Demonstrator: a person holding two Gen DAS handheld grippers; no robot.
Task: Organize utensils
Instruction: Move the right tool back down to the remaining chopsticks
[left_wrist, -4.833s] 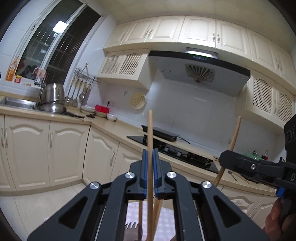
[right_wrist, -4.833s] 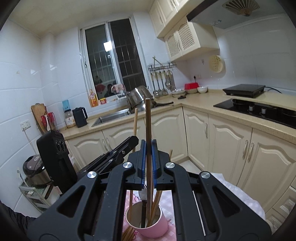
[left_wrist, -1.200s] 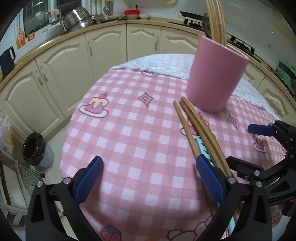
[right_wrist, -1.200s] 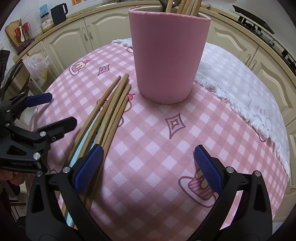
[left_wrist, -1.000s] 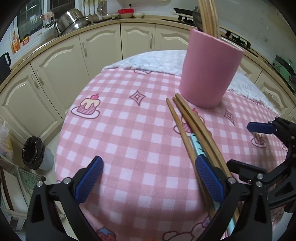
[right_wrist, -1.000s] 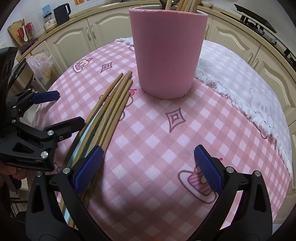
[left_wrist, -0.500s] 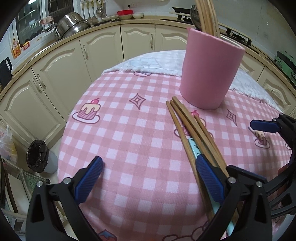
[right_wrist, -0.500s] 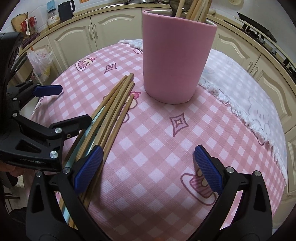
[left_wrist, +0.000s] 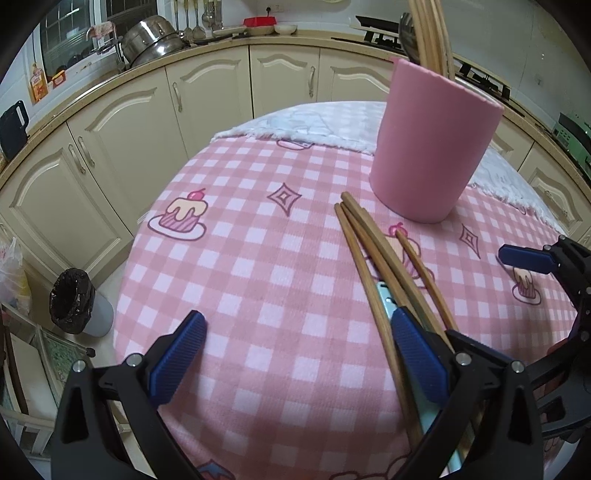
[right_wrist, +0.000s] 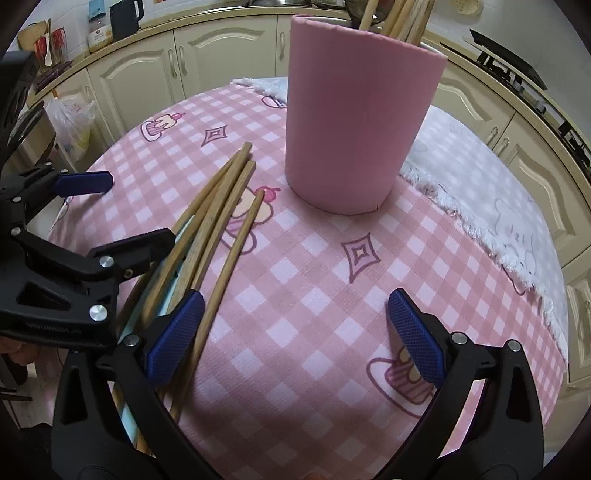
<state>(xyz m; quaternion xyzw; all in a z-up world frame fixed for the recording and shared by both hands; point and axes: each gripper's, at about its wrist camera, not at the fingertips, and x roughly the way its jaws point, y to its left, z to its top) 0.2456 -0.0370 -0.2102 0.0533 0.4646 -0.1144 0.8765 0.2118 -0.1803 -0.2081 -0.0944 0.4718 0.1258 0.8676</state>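
A pink holder (left_wrist: 432, 144) stands on the pink checked tablecloth (left_wrist: 258, 266) with several wooden sticks upright in it; it also shows in the right wrist view (right_wrist: 358, 118). Several wooden chopsticks (left_wrist: 373, 254) lie on the cloth in front of it, over a light blue flat utensil (left_wrist: 388, 299); the chopsticks also show in the right wrist view (right_wrist: 218, 218). My left gripper (left_wrist: 295, 354) is open and empty, its right finger over the chopsticks. My right gripper (right_wrist: 291, 332) is open and empty, its left finger over the chopsticks' near ends. Each gripper shows in the other's view.
The round table's edge (left_wrist: 125, 280) drops off to the left. A small bin with a black bag (left_wrist: 74, 302) stands on the floor. Cream cabinets (left_wrist: 207, 96) ring the room. A white fringed cloth (right_wrist: 480, 173) covers the table's far side.
Both grippers let go of the sticks they held and came down to the table, open. In the last second both drew slightly closer to the lying chopsticks; one chopstick now lies apart.
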